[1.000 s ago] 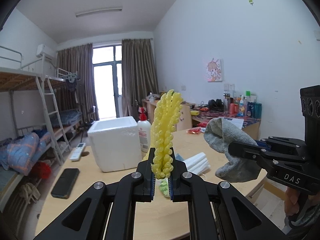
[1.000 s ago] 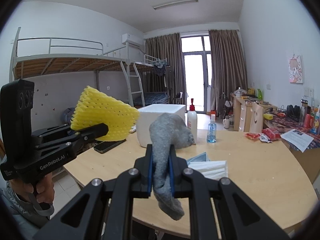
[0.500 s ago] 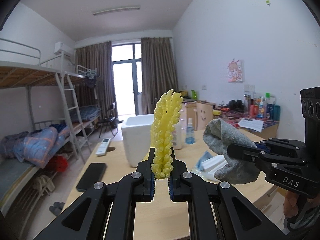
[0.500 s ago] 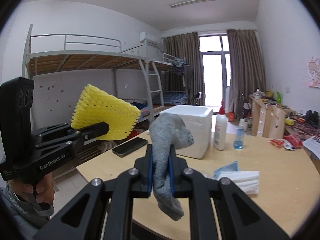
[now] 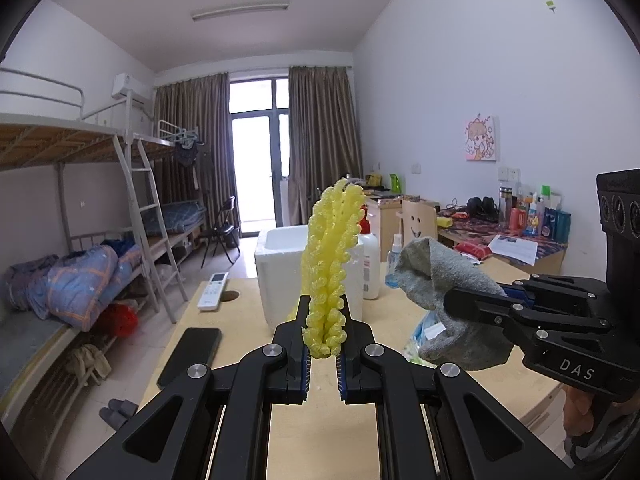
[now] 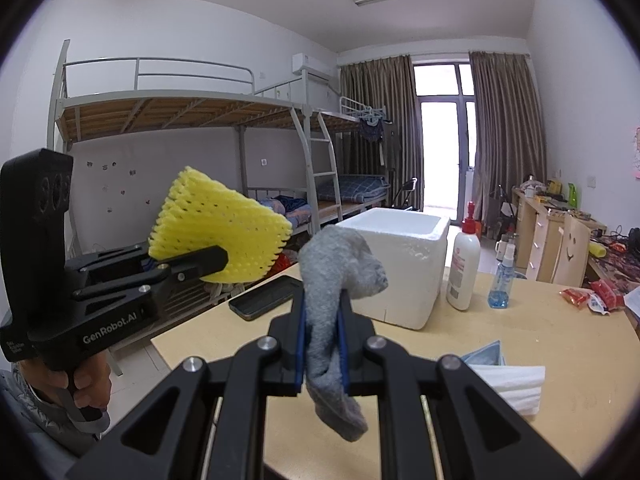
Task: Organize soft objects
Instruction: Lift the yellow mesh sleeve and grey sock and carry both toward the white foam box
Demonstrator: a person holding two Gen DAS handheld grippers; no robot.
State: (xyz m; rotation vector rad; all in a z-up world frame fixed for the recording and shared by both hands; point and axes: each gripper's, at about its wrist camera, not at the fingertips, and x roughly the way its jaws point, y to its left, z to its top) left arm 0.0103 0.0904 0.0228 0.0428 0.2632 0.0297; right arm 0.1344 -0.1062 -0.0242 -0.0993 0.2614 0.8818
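Note:
My left gripper (image 5: 322, 320) is shut on a yellow foam net sleeve (image 5: 332, 264), held upright in the air above the wooden table (image 5: 320, 432). The sleeve also shows in the right wrist view (image 6: 220, 236), left of my right gripper. My right gripper (image 6: 322, 320) is shut on a grey sock (image 6: 336, 276) that hangs down between its fingers. The sock shows at the right of the left wrist view (image 5: 444, 288). An open white foam box (image 6: 400, 264) stands on the table behind both; it also shows in the left wrist view (image 5: 280, 276).
On the table lie a black phone (image 6: 266, 298), a white lotion bottle (image 6: 462, 268), a blue spray bottle (image 6: 500, 284), a pack of white tissues (image 6: 508, 380) and a remote (image 5: 214, 285). Bunk beds (image 6: 200, 128) stand left, cluttered desks (image 5: 500, 240) right.
Both grippers have swung to the left with their loads still held; the foam box and bottles now sit further right in both views. The grips are unchanged.

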